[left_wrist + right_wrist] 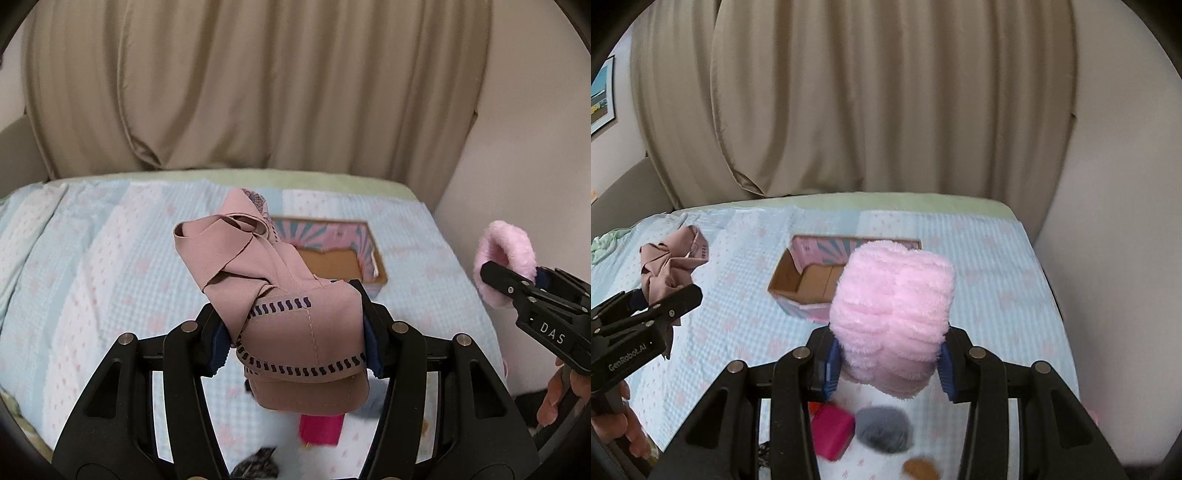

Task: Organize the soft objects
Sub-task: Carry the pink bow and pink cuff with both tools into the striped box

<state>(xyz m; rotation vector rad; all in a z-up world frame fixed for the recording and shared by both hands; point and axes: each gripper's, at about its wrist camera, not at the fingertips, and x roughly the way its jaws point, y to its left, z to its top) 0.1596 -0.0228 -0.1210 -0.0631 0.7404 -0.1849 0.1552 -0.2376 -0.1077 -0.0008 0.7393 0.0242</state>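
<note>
Here the left gripper [295, 332] is clamped on a bunched dusty-pink cloth bag [291, 317], held above the bedspread [110, 258], while the right gripper [886, 365] squeezes a fluffy pink headband [892, 310] (also lifted). Beyond both, an open cardboard box [801, 284] sits on the bed.
</note>
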